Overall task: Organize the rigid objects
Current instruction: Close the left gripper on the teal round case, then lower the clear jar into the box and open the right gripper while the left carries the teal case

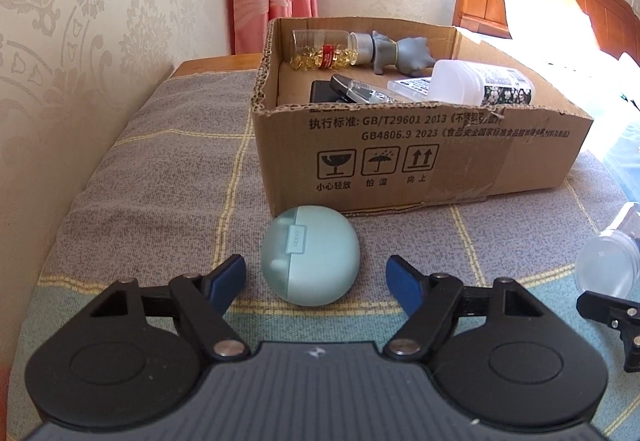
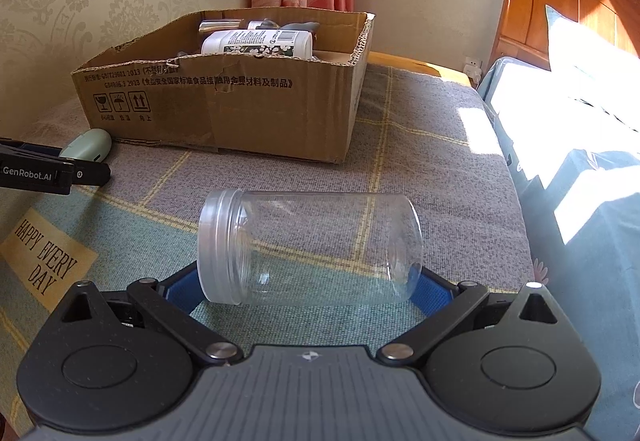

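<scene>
A mint-green round earbud case point(image 1: 310, 255) lies on the checked cloth just in front of the cardboard box point(image 1: 420, 161). My left gripper point(image 1: 316, 281) is open, its blue fingertips on either side of the case, not touching it. A clear plastic jar point(image 2: 308, 247) lies on its side on the cloth. My right gripper point(image 2: 310, 287) is open with the jar between its blue fingers; whether the pads touch it I cannot tell. The jar's end also shows in the left wrist view point(image 1: 608, 261). The case shows in the right wrist view point(image 2: 86, 145).
The box point(image 2: 224, 109) holds a capsule bottle point(image 1: 324, 49), a grey figurine point(image 1: 404, 49), a white bottle point(image 1: 480, 81) and dark flat items. A wall runs along the left. A wooden headboard point(image 2: 560, 1) and bed stand to the right.
</scene>
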Demonstrator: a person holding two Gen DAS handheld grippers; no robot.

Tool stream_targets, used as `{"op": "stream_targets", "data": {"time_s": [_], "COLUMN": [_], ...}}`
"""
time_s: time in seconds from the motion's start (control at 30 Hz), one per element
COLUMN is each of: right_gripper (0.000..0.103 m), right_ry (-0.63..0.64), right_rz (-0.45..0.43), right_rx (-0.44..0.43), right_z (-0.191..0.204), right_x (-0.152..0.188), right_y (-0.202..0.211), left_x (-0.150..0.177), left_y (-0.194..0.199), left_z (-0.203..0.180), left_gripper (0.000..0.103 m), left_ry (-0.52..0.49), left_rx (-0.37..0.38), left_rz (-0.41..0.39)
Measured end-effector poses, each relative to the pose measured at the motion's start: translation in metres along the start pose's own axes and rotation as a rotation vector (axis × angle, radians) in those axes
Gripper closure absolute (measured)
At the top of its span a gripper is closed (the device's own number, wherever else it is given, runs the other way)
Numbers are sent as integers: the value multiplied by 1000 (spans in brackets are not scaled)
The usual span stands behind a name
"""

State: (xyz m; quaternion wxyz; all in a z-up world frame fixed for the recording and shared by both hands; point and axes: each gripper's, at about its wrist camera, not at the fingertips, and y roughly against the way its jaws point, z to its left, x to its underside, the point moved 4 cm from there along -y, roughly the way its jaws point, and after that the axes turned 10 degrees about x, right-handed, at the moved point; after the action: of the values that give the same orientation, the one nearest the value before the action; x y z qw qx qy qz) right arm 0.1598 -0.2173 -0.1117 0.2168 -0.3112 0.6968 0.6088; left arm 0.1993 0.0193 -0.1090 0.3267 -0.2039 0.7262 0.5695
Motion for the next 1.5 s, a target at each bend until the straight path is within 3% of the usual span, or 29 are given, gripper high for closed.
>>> {"op": "stream_targets", "data": {"time_s": [0.2, 0.83, 0.93, 1.5], "right_gripper": [0, 0, 8, 9], "right_ry": [-1, -56, -46, 6], "right_rz": [-3, 21, 28, 34], "right_rx": [2, -3, 7, 13], "right_z": [2, -4, -3, 6], "right_x": [-2, -19, -20, -21], "right_y": [-2, 4, 4, 8], "left_x": [-4, -4, -4, -6], "left_y": [-4, -3, -3, -5], "left_z": [-2, -1, -1, 4], "left_gripper": [45, 46, 46, 51], "left_ry": [2, 14, 15, 7], "left_rx": [-5, -13, -17, -3], "left_rz": [-18, -18, -15, -12]}}
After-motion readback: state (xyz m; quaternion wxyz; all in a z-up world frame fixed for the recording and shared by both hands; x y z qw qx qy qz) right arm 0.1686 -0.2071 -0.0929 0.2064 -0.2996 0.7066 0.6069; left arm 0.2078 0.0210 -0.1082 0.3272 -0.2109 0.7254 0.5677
